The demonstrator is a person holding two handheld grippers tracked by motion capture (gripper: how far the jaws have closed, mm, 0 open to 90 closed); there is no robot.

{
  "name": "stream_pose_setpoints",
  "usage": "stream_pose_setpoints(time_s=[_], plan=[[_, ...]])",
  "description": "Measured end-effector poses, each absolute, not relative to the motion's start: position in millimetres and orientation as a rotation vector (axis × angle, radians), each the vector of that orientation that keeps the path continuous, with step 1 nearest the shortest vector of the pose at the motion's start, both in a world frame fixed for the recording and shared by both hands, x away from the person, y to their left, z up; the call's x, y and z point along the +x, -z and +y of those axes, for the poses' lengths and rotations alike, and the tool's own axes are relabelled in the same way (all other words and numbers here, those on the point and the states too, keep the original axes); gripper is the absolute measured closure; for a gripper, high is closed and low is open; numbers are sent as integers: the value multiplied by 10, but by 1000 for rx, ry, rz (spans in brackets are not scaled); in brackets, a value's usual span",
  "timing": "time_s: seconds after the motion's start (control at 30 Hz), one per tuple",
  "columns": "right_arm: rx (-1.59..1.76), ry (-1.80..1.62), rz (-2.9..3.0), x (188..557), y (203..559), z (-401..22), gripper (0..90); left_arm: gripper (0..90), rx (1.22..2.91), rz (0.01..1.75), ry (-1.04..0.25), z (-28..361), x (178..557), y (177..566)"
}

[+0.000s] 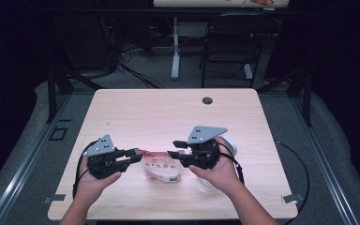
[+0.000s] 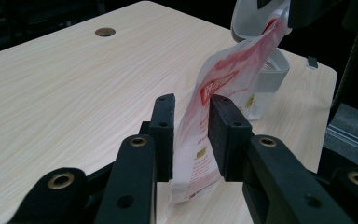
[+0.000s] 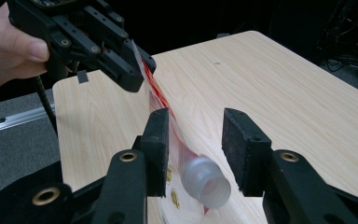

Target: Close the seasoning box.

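A red and white pouch [image 1: 161,166] with a spout [image 3: 206,181] lies on the desk [image 1: 178,112] between the two hands, long way running left to right. The left gripper [image 2: 191,116] sits around its flat end, jaws a little apart, not squeezing it. The right gripper [image 3: 195,140] hangs spread wide over the spout end, tipped down, touching nothing.

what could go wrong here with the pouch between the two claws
1. The left claw has just been opening and its pads stand off the red-and-white pouch, so that end may sag to the table.
2. The right claw straddles the pouch's spout without pressing it; the pouch could slip free.
3. A white container sits close behind and may get knocked.
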State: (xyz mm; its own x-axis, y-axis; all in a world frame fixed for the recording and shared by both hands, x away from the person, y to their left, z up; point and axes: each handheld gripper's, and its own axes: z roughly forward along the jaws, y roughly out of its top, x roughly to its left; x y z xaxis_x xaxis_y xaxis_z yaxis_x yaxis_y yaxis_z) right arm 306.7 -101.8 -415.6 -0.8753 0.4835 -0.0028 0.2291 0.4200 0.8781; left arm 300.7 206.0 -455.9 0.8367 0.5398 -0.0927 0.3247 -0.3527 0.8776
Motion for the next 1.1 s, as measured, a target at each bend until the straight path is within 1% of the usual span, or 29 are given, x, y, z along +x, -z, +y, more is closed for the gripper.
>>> stream_pose_setpoints(time_s=[0.17,0.43,0.77,1.1], plan=[[587,-1397,2448,3085,4089,-911,630,668,1970,651,-261,2093,3014,4567],[526,-1348,2500,3096,4022,-695,637,637,1958,677,-267,2207,3027,4603],[485,-1282,2558,3143,3999,-488,642,636,1936,716,-282,2355,3045,4627],[480,-1221,2603,3209,4020,-388,642,632,1941,729,-278,2369,3061,4657]])
